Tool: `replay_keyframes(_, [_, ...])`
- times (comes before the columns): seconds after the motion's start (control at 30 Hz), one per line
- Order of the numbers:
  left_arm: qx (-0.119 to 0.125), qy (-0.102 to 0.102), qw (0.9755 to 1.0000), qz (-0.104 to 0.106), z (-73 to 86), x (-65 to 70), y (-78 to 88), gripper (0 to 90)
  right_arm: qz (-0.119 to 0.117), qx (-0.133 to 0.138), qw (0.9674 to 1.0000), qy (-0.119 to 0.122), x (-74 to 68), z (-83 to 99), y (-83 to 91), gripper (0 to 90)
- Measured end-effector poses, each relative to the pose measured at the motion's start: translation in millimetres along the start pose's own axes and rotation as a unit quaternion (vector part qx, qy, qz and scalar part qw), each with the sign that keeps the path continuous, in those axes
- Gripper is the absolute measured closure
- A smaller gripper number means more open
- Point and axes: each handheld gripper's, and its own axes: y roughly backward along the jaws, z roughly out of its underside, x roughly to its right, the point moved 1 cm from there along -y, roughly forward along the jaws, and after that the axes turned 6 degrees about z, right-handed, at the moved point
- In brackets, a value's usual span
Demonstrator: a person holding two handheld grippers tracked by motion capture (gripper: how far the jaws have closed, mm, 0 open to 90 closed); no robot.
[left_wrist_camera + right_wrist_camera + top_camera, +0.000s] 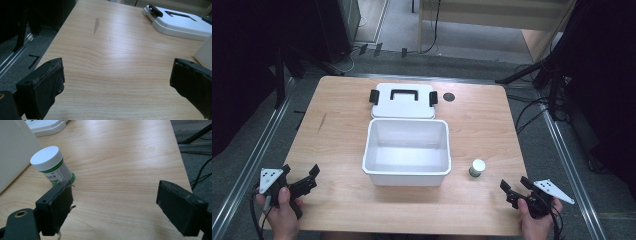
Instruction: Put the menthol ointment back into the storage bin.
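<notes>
High view shows a wooden surface (342,125) with an open white box (407,151) at its centre. The box lid (403,101), with a black handle and black side clips, lies flat at 12 o'clock from the box, just beside its far wall. This placement leaves the box mouth unobstructed for loading and keeps the lid clear of both hands.

A small bottle (477,168) with a white cap and green label stands upright at 3 o'clock from the box, near its right wall but apart from it. It is the item nearest a gripper, so it is judged to be the item to be picked up, with the box the probable destination.

Right gripper (517,191) sits at 5 o'clock from the box, near the front edge of the surface. Its jaws are spread wide with nothing between them. In the right gripper view the bottle (51,165) stands ahead of the left-hand jaw, not between the two. The gripper (113,205) is therefore offset from the bottle, not yet aligned for a grasp.

Left gripper (302,180) sits at 7 o'clock from the box, held low in a hand (282,212). Its jaws are also spread and empty. The left gripper view looks across bare surface toward the lid (180,22), with a corner of the box (205,51) at the right edge. This is judged a waiting posture that leaves the centre free.
</notes>
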Motion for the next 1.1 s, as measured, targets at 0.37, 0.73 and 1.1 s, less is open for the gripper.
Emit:
replay_keyframes(0.37, [-0.002, -0.016, 0.9997, 0.02, 0.5, 3.0, 0.0, 0.2, -0.018, -0.014, 0.9995, -0.022, 5.7, -1.2, -1.6, 15.9])
replay_keyframes(0.73, [-0.003, -0.024, 0.9993, 0.028, 0.7, 3.8, 0.1, 0.2, -0.023, -0.125, 0.9904, 0.054, -11.2, -19.3, -8.6, 14.6])
replay_keyframes(1.1, [-0.001, -0.029, 0.9988, 0.038, 0.8, 4.2, 0.1, 0.2, -0.012, -0.243, 0.9629, 0.118, -33.6, -44.2, -15.8, 14.4])
